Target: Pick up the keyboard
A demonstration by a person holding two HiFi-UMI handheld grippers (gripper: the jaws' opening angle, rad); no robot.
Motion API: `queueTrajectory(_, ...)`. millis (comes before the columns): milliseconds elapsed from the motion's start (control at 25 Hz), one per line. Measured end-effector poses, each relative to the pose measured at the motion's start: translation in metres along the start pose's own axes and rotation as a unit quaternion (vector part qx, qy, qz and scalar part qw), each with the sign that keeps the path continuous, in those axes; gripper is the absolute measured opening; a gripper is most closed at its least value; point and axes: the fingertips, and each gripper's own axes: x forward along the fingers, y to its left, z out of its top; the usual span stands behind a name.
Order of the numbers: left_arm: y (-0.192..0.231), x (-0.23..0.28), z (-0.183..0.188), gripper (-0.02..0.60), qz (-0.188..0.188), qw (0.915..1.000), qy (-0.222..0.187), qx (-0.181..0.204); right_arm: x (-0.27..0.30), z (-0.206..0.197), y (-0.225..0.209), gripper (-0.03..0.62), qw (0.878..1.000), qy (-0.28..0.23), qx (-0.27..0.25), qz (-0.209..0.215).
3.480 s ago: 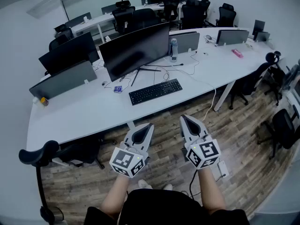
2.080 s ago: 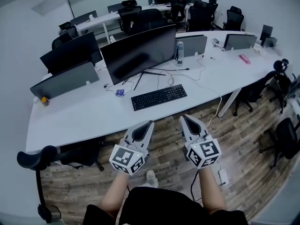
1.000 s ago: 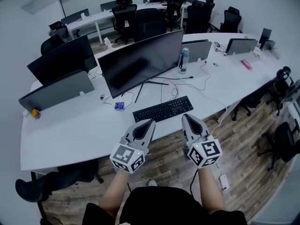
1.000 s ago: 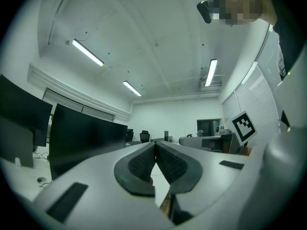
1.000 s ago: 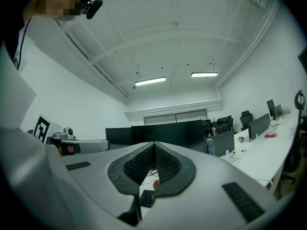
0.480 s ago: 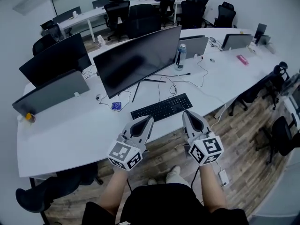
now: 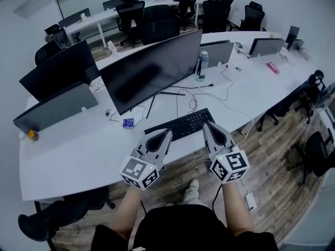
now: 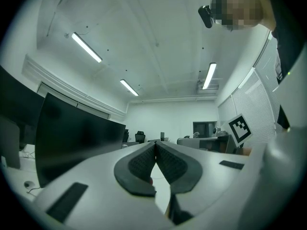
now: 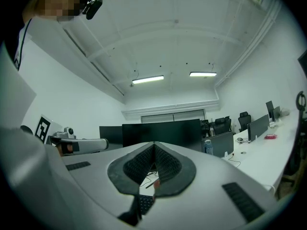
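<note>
2 grippers, jaws pressed together, nothing held: left gripper [image 7: 165,135], right gripper [image 7: 206,125]. 1 keyboard [image 7: 178,125] on white desk [image 7: 73,150], near edge, just beyond both tips. Long axis runs left-right, right end slightly farther. Right gripper appears nearer, at its right end.

Even, cool brightness from ceiling strip lights [image 8: 86,47], soft shadows, strong fisheye curvature, dark vignetted corners in gripper views

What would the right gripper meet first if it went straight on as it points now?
Likely the large monitor: in the right gripper view it stands straight beyond the shut right gripper, while the keyboard lies below that line. Depth is hard to judge.
</note>
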Motion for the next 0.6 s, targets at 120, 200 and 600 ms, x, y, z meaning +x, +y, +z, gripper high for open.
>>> queueTrajectory(120,0.006,0.013,0.001,0.009,0.005,1.0000,-0.002,0.001,0.012,0.004,-0.010,0.006,1.000,-0.003,0.001,0.006)
queueTrajectory(200,0.011,0.023,0.000,0.009,0.010,1.0000,-0.001,0.001,0.019,0.004,-0.018,0.006,1.000,-0.004,0.001,0.010)
queueTrajectory(600,0.029,0.075,-0.009,0.009,0.027,0.9996,0.011,0.006,0.053,0.002,-0.066,0.005,1.000,-0.003,0.016,0.025)
